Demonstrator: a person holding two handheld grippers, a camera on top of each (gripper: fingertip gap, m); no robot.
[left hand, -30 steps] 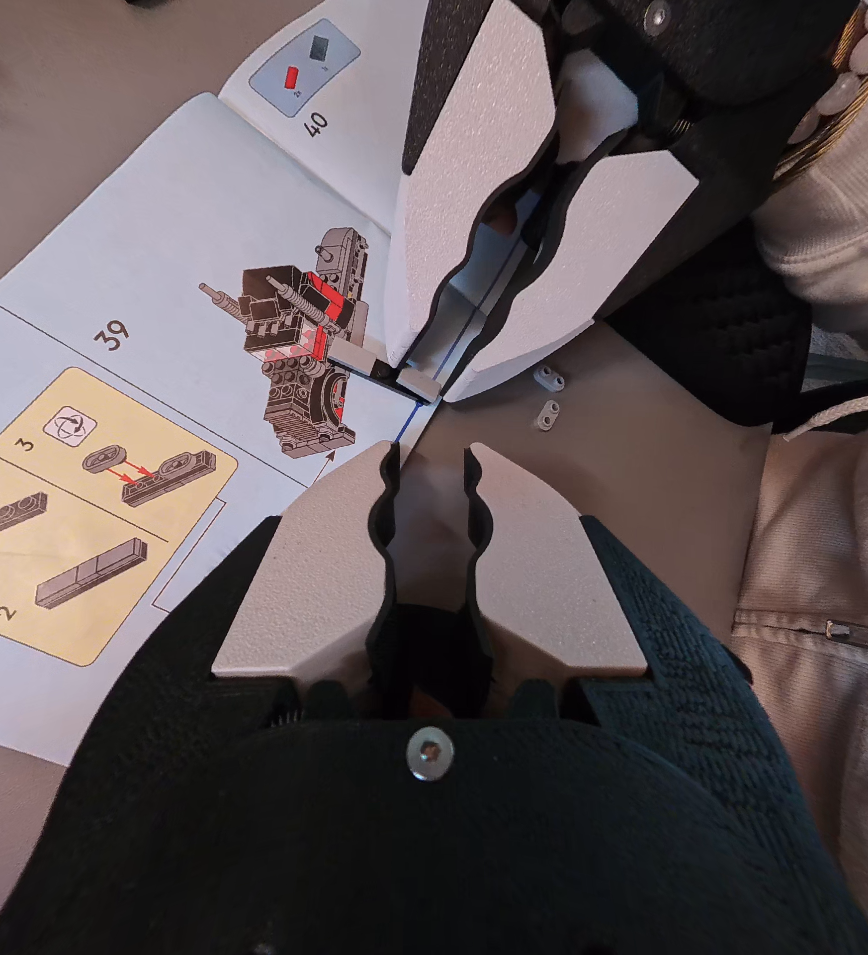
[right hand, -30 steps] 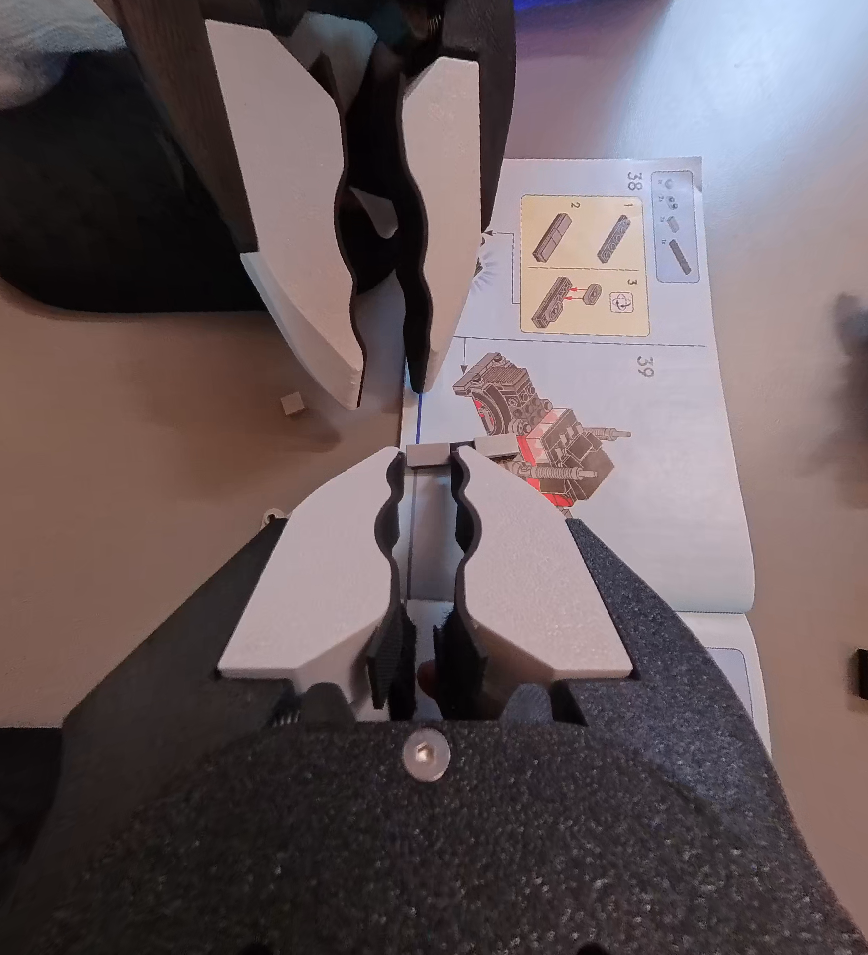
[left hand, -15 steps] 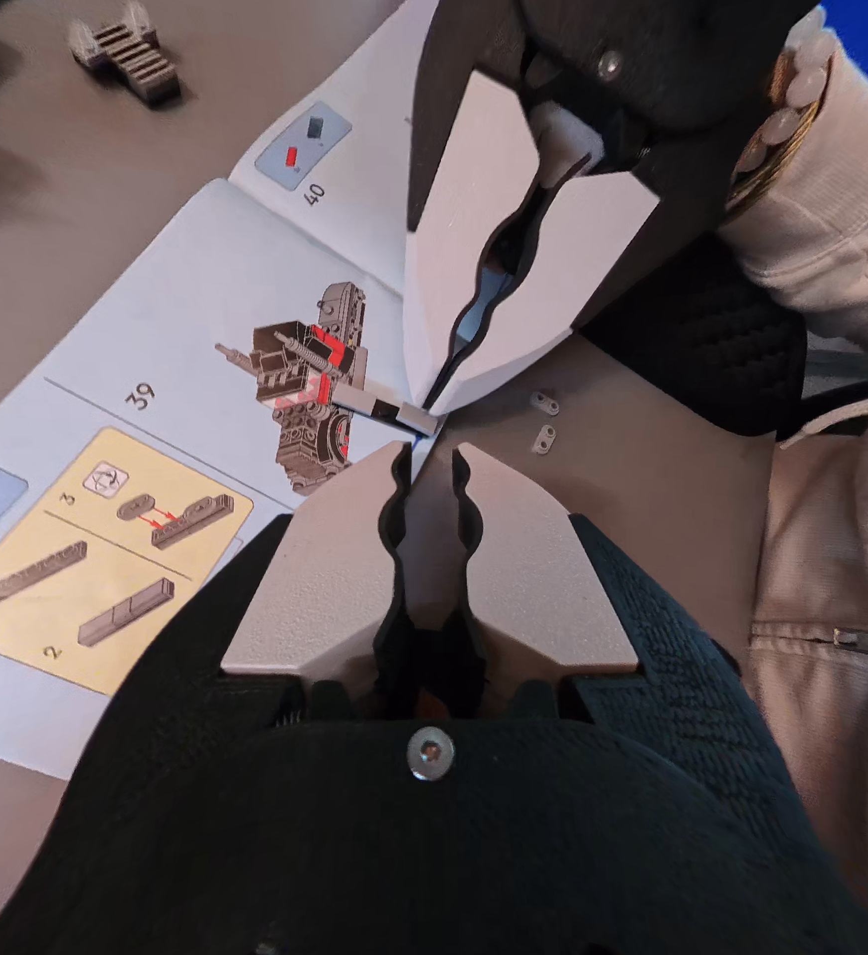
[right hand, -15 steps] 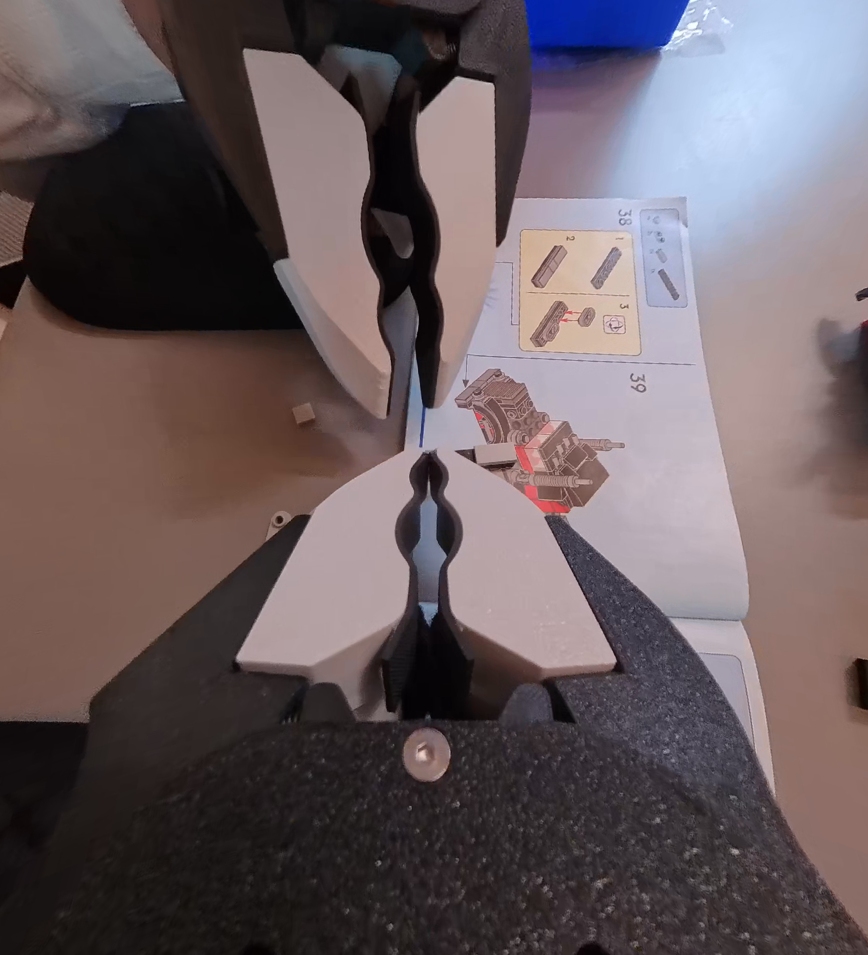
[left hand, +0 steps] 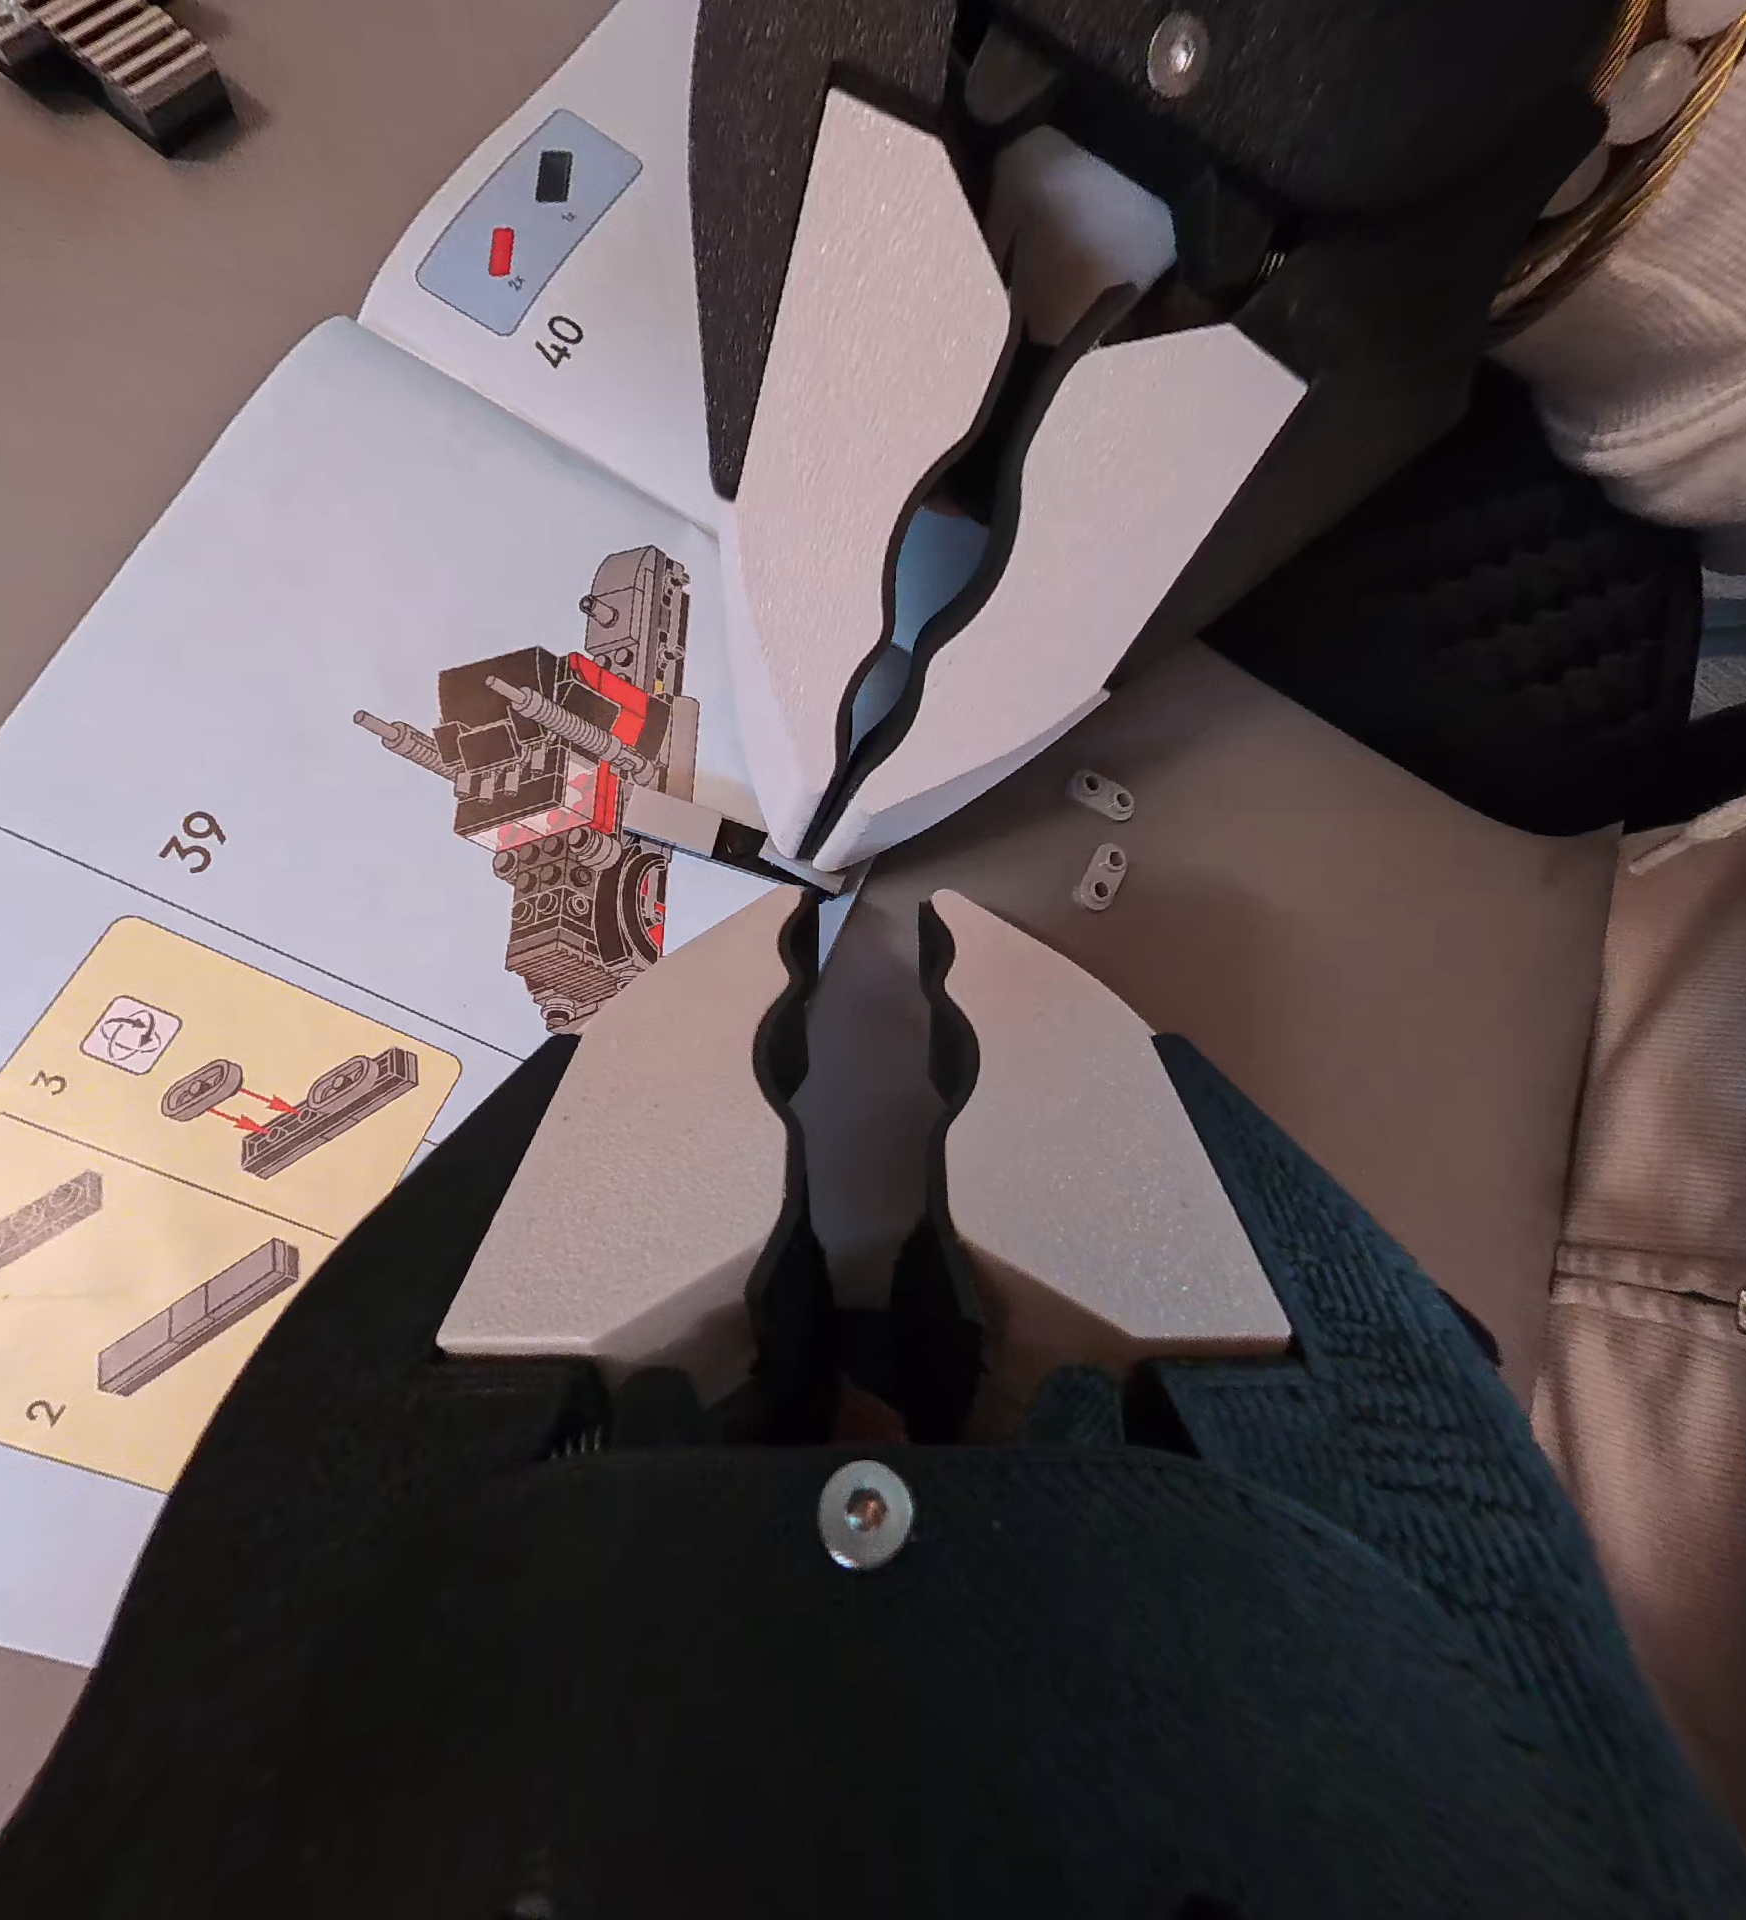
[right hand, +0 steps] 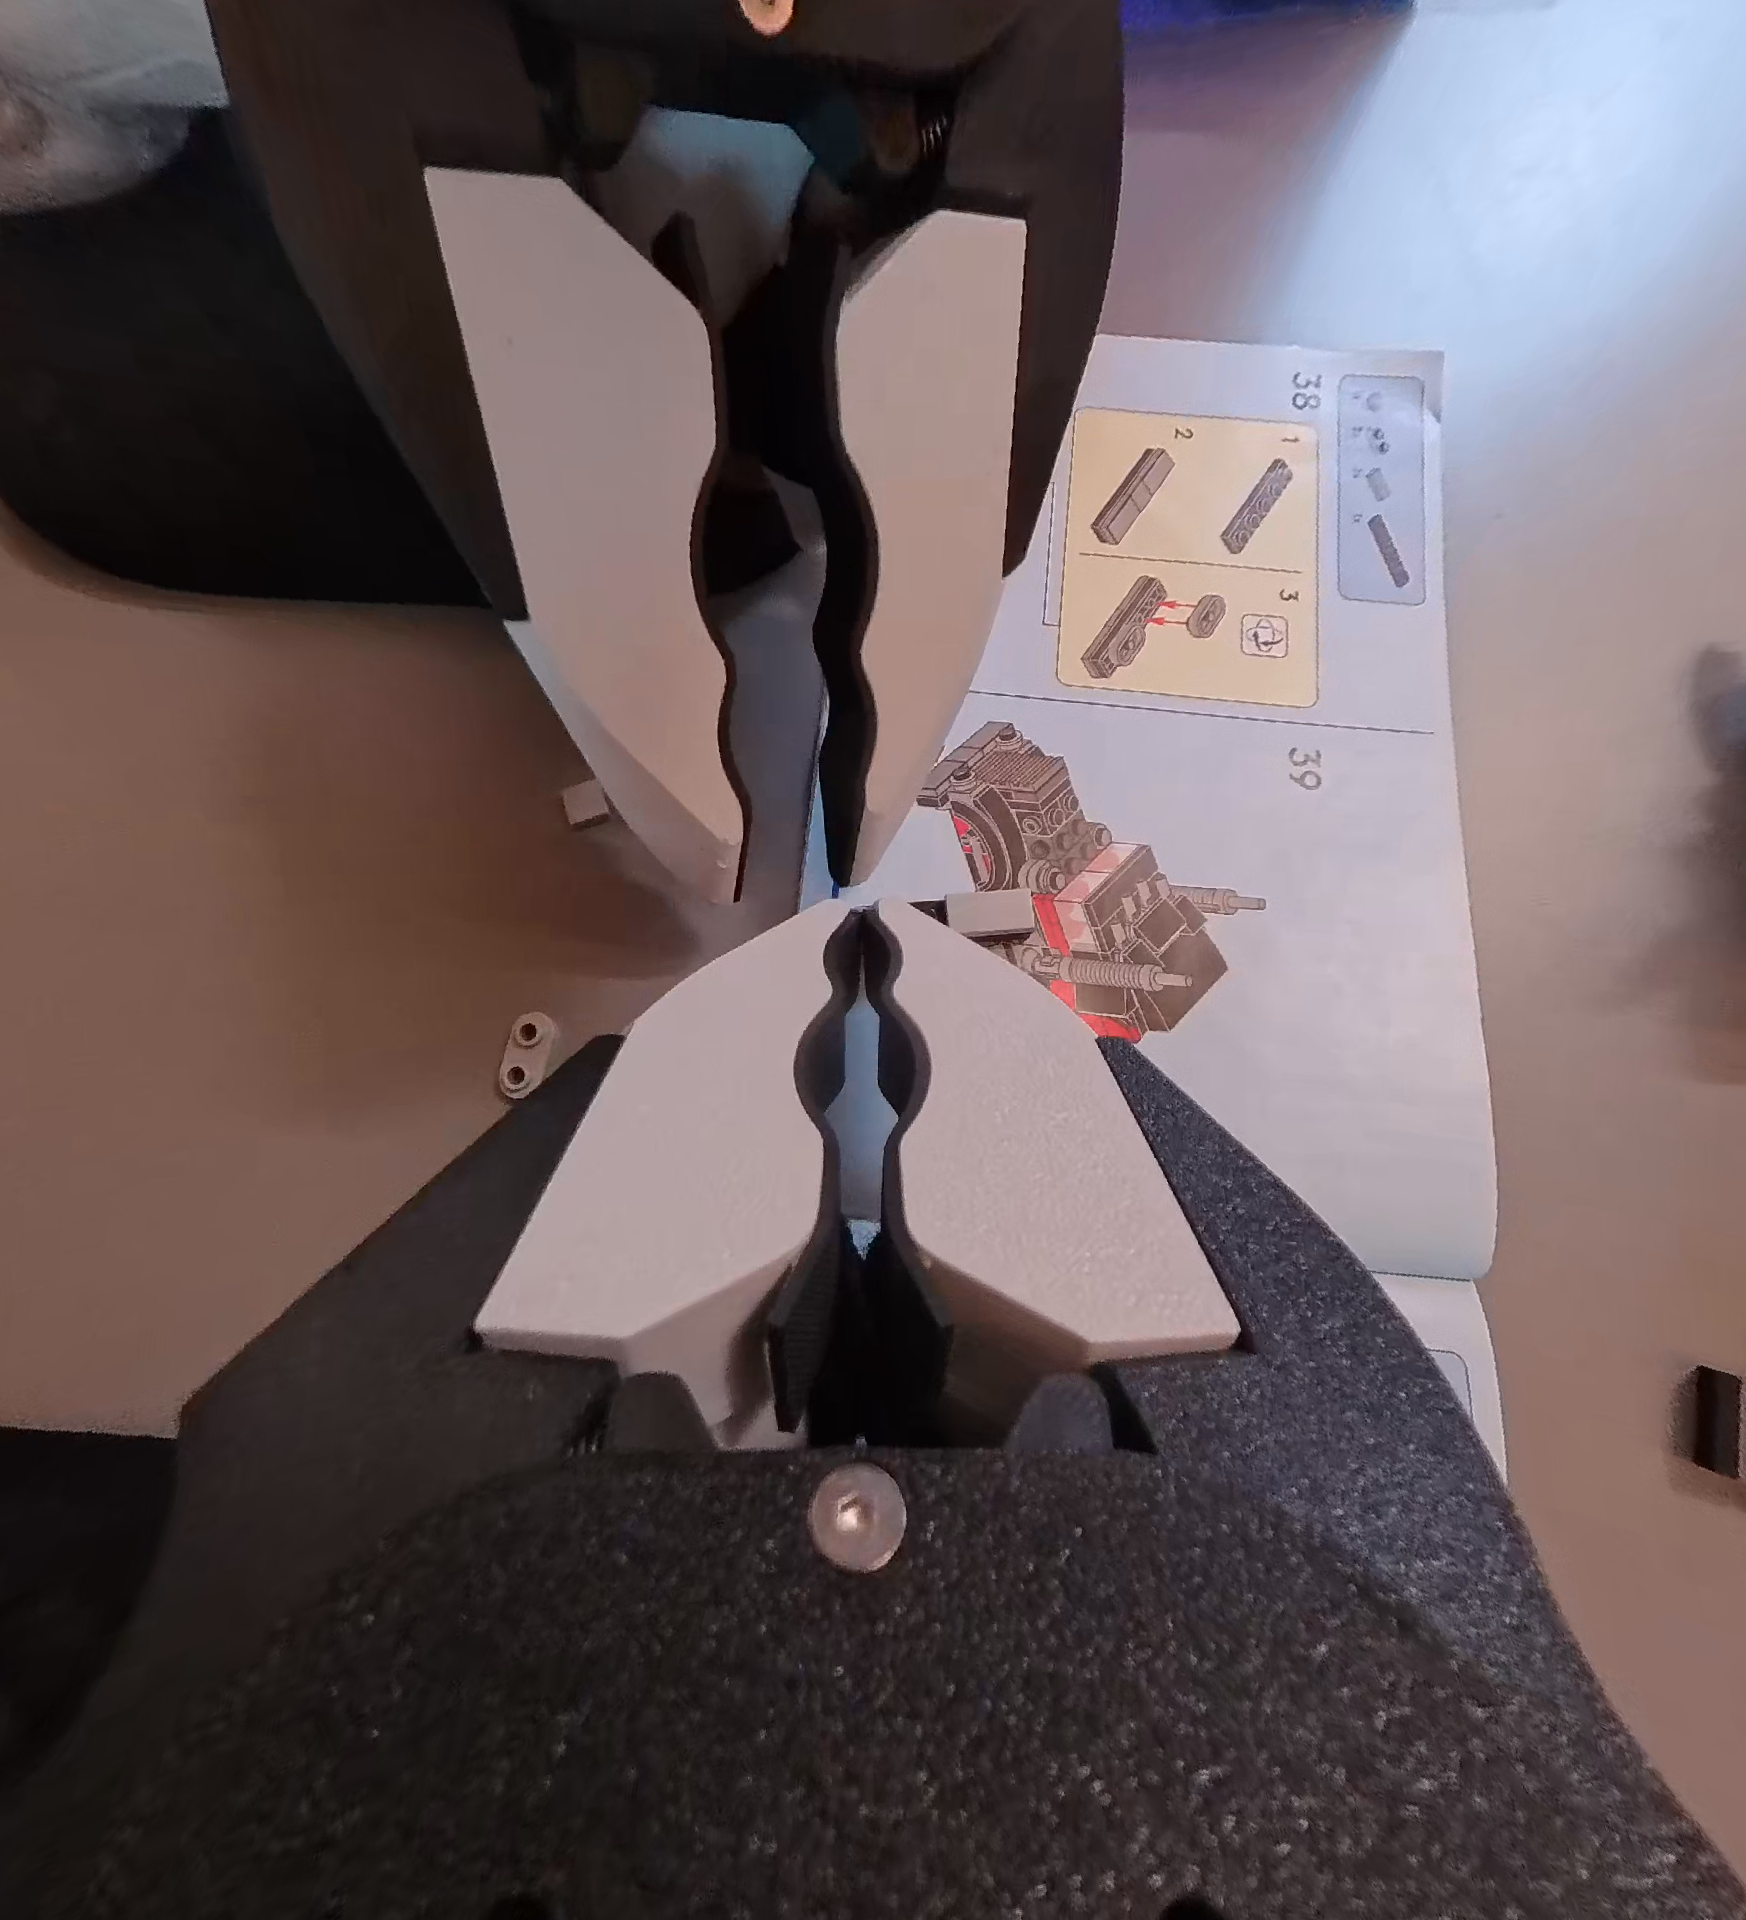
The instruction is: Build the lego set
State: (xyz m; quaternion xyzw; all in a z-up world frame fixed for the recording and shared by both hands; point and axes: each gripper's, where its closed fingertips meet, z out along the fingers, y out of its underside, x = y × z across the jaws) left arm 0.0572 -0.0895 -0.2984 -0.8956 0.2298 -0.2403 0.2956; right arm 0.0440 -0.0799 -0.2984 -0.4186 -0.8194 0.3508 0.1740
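right gripper (left hand: 827, 847) pinches one end of a small grey lego plate assembly (left hand: 708, 831), its jaws closed on the near tile. we note the left gripper (left hand: 864, 914) facing it tip to tip, narrowly parted and empty, just below the held end. we find the piece over the instruction booklet (left hand: 277, 623); its long axis runs from the right gripper's tips out across the page, roughly level. two small grey oval plates (left hand: 1101, 831) lie beside on the table (left hand: 1316, 935).
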